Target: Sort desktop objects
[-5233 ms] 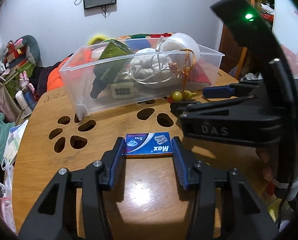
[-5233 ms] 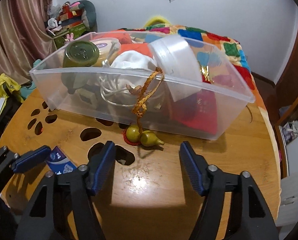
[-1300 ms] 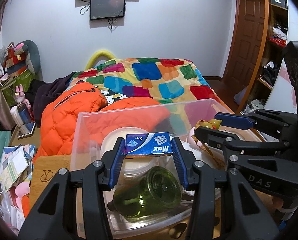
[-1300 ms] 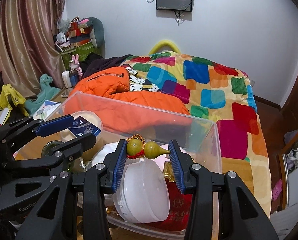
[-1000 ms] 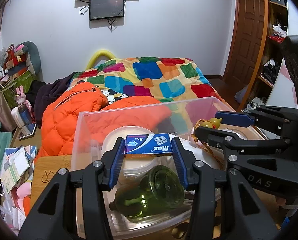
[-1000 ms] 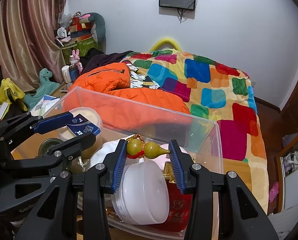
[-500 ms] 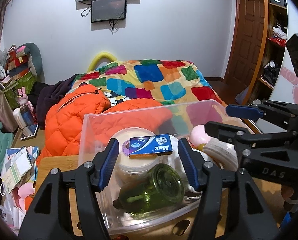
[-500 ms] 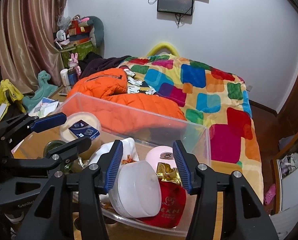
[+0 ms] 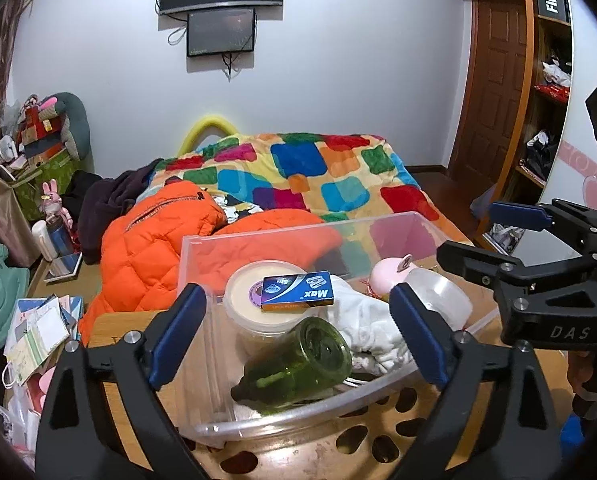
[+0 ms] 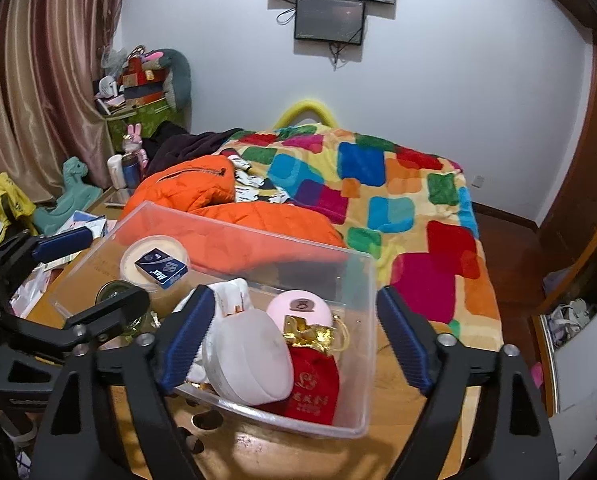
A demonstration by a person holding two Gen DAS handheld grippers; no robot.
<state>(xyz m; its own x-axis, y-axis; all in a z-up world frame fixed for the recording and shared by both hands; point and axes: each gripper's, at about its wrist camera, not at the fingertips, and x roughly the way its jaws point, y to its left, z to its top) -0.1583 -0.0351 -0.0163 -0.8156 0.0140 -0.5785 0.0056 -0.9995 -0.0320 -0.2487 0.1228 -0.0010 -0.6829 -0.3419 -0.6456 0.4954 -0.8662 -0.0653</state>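
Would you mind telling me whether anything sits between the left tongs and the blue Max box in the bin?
Nothing visible does. The left tongs have just been opening and stand wide apart. The blue Max box lies released on the round cream lid inside the clear bin.

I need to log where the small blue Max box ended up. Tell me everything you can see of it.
The blue Max box is a small flat carton, blue on top with white "Max" print and an orange edge. It lies flat, closed as far as shows, on the lid of a round cream tub inside the clear plastic bin. No fingers touch it.
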